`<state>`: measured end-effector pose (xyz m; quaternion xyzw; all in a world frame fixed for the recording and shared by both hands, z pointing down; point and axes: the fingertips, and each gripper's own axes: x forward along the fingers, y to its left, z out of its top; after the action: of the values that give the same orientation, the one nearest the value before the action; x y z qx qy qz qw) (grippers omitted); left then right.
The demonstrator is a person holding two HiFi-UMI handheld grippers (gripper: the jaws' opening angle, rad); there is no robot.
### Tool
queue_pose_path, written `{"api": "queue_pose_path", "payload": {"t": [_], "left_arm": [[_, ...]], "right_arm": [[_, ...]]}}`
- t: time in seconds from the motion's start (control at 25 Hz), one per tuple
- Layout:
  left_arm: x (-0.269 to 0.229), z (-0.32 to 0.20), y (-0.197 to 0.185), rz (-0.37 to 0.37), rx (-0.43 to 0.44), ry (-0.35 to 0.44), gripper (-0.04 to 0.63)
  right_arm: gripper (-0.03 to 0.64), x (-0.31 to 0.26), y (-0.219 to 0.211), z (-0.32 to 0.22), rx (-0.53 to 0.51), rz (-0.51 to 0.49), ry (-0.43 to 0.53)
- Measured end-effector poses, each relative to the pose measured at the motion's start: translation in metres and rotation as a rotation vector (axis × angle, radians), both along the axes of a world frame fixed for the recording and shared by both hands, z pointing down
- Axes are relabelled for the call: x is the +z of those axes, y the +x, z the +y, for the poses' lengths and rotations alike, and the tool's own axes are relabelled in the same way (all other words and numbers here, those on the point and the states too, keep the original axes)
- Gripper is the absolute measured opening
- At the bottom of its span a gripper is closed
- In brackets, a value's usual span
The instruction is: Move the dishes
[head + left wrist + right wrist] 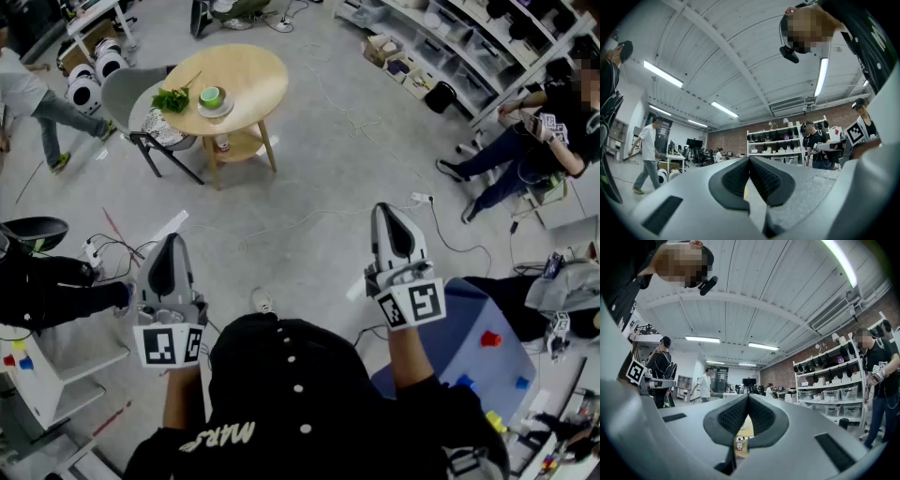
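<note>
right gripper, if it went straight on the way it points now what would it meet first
The right gripper would probably meet the round wooden table; only floor lies before it, depth unclear.

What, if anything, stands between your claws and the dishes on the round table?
Nothing visible: only floor lies between the left claw, the right claw and the table bearing the cup.

Bright, even indoor light from ceiling strip lights [663, 74]; glare around tubes. Soft, faint shadows on floor [319, 220]. Gripper views fisheye, black vignette at corners, straight lines bowed. Head view sharp.
</note>
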<state>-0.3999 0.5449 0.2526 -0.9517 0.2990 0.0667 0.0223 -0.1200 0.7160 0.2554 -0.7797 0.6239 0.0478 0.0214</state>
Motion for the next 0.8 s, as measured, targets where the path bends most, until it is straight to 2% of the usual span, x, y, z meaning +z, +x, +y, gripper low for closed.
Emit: {"api": "queue_pose_path", "payload": {"t": [0.24, 0.48, 0.68, 0.72, 0.76, 0.8], "left_arm": [[0.003, -0.008, -0.008, -0.006, -0.014, 0.002, 0.003], [0.007, -0.016, -0.012, 0.006, -0.014, -0.015, 0.003], [0.009, -0.021, -0.008, 0.002, -0.001, -0.014, 0.003], [0.01, -0.024, -0.008, 0.002, -0.003, -0.016, 0.003], [0.01, -0.027, -0.009, 0.004, -0.005, -0.017, 0.003], [0.01, -0.029, -0.008, 0.005, -0.007, -0.019, 0.003]], "right_arm": [[-0.006, 0.0, -0.007, -0.009, -0.002, -0.011, 0.012], [-0.005, 0.002, -0.007, -0.014, -0.006, -0.073, 0.056], [-0.001, 0.007, -0.01, -0.022, -0.015, -0.052, 0.04], [0.049, 0.008, -0.01, -0.025, -0.019, -0.052, 0.042], [0.146, 0.008, -0.01, -0.028, -0.022, -0.058, 0.043], [0.203, 0.007, -0.009, -0.03, -0.021, -0.066, 0.045]]}}
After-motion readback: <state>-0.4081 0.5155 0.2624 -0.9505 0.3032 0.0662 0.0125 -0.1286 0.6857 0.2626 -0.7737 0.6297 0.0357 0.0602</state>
